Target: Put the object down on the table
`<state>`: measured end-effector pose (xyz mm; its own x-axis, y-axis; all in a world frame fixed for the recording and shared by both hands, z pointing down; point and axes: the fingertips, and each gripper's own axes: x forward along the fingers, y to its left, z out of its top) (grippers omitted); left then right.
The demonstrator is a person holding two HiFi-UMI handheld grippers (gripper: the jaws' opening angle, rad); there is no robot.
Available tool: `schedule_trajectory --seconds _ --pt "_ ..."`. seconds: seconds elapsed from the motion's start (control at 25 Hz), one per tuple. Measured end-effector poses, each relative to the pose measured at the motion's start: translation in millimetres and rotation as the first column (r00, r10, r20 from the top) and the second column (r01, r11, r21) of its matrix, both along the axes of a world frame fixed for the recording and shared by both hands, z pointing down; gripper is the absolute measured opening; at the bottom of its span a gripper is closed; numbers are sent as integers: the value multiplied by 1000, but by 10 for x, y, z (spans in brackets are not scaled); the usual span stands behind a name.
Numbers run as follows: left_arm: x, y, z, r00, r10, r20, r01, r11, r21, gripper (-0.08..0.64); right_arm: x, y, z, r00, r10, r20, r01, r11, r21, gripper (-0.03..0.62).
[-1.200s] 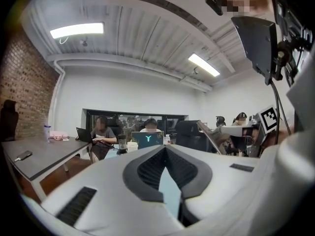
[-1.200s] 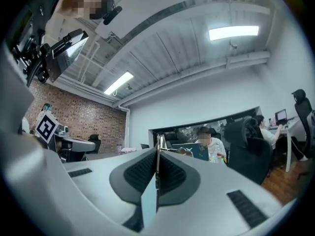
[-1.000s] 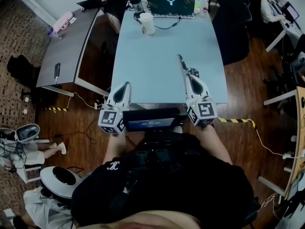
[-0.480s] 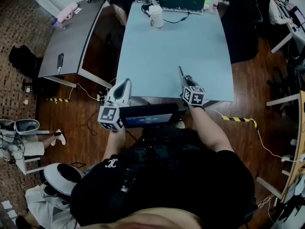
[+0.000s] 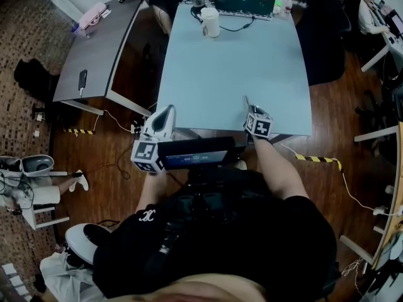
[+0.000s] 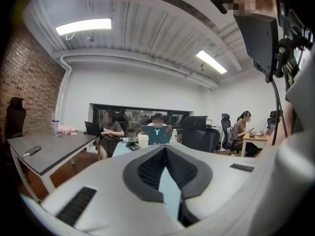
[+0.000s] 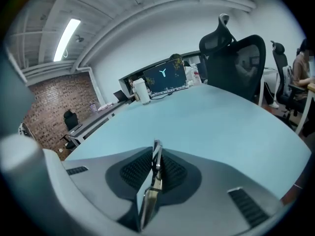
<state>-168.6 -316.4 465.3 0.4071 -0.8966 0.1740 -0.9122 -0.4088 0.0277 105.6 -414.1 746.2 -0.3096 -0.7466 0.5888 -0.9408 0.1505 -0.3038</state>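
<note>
My right gripper (image 5: 248,104) hangs low over the near edge of the light blue table (image 5: 233,61), its marker cube facing up. A thin flat object (image 7: 149,198) stands edge-on between its pads, its tip poking out past the fingertips. The right gripper (image 7: 155,156) is starting to open, but the pad tips still touch the object. My left gripper (image 5: 165,113) sits at the table's near left corner. In the left gripper view its pads (image 6: 147,168) meet at the tips, and this gripper (image 6: 165,150) holds nothing.
At the table's far end stand a laptop (image 5: 243,0) and a white cup (image 5: 210,22), with people seated behind. A grey table (image 5: 94,49) carrying a phone (image 5: 82,79) is to the left. A black office chair (image 5: 324,36) stands to the right.
My right gripper has pulled back toward the table's near edge and tipped steeper, the thin object still in it. The left gripper has barely moved.
</note>
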Motion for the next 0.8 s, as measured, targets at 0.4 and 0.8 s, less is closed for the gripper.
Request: schedule_trajectory --seconds 0.4,0.8 --pt "64 -157 0 999 35 -10 -35 999 4 -9 118 27 -69 994 -60 -87 66 996 65 283" --pt "184 -248 -46 998 70 -7 -70 997 16 -9 94 -59 -162 995 -97 29 94 993 73 308"
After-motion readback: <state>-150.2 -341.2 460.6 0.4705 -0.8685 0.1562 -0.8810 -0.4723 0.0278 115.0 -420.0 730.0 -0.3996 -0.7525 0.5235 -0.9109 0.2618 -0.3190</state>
